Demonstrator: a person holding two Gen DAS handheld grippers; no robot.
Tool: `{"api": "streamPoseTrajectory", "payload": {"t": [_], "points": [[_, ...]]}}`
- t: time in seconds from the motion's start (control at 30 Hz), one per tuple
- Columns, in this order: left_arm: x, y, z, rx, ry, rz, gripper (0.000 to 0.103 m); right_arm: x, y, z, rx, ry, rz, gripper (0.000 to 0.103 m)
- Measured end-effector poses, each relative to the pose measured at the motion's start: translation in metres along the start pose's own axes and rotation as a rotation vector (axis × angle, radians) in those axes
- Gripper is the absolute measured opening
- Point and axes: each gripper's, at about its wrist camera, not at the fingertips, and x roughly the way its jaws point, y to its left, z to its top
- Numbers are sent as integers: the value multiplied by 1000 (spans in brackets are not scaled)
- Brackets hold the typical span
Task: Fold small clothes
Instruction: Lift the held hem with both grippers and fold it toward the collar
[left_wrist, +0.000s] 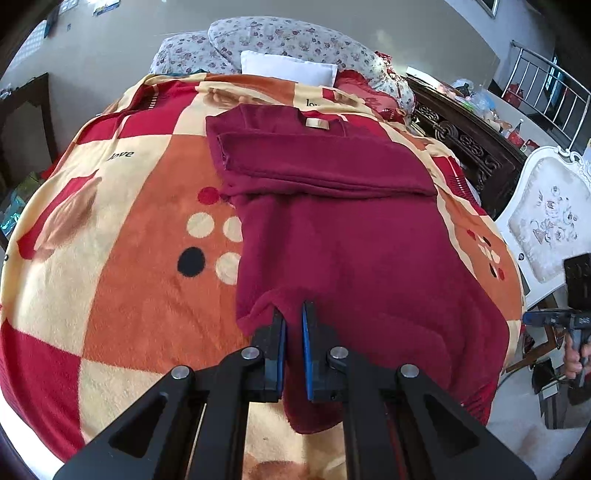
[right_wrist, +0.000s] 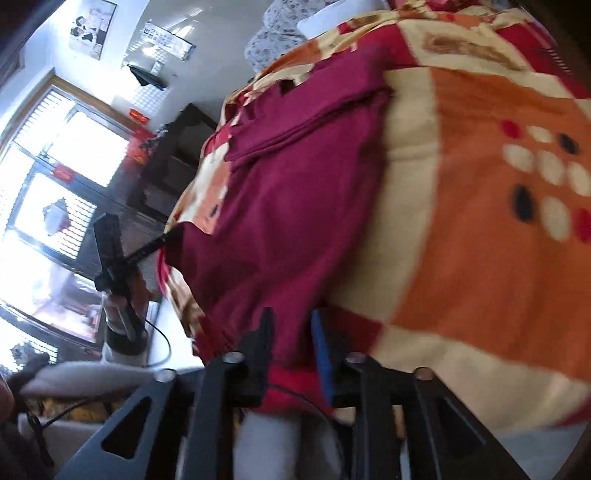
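A maroon sweater (left_wrist: 332, 229) lies flat on the checked blanket (left_wrist: 129, 266), its collar tag far from me and a sleeve folded across the chest. My left gripper (left_wrist: 293, 314) is shut on the sweater's near hem, with fabric bunched between the blue pads. The right wrist view is blurred. In it the sweater (right_wrist: 288, 206) stretches away, and the left gripper (right_wrist: 174, 234) pinches its far corner. My right gripper (right_wrist: 291, 325) stands open at the sweater's near edge. Its fingers are apart and cloth shows in the gap, not pressed.
Floral pillows (left_wrist: 284, 40) and a white pillow (left_wrist: 288, 68) lie at the bed's head. Dark carved furniture (left_wrist: 469, 147) and a white chair (left_wrist: 546, 221) stand right of the bed. A hand (left_wrist: 574, 360) shows at the right edge. A bright window (right_wrist: 55, 192) and dark cabinet (right_wrist: 173, 155) are on the other side.
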Motion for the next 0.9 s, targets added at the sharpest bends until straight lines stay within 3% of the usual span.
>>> {"api": "streamPoseTrajectory", "payload": {"t": [0.07,0.23,0.27,0.33,0.37,0.4,0.53,0.7,0.83,0.9], "points": [[0,-3,-1,8,1,5,8,4,-1,-3,-2,-15,18,74],[-1,-9,-8,20,13,24,8,65,-5,-1,24,18,111,76],[0,-9,-10,19,17,26,8,75,-6,0,34,18,125,71],[1,-8,-12,18,28,30,8,95,-6,2,41,40,177,42],[1,-8,-13,16,31,31,8,100,-1,4,21,50,177,21],[0,-6,-12,9,32,29,8,102,6,9,-12,48,170,17],[-4,3,8,-21,16,-13,8,85,28,52,-97,-57,257,12],[-2,9,63,-33,-57,-30,8,65,36,130,-135,-229,271,12],[15,19,118,-57,-97,-32,8,72,17,212,-75,-329,248,12],[29,28,148,-80,-113,-26,8,85,6,246,-58,-350,187,11]]}}
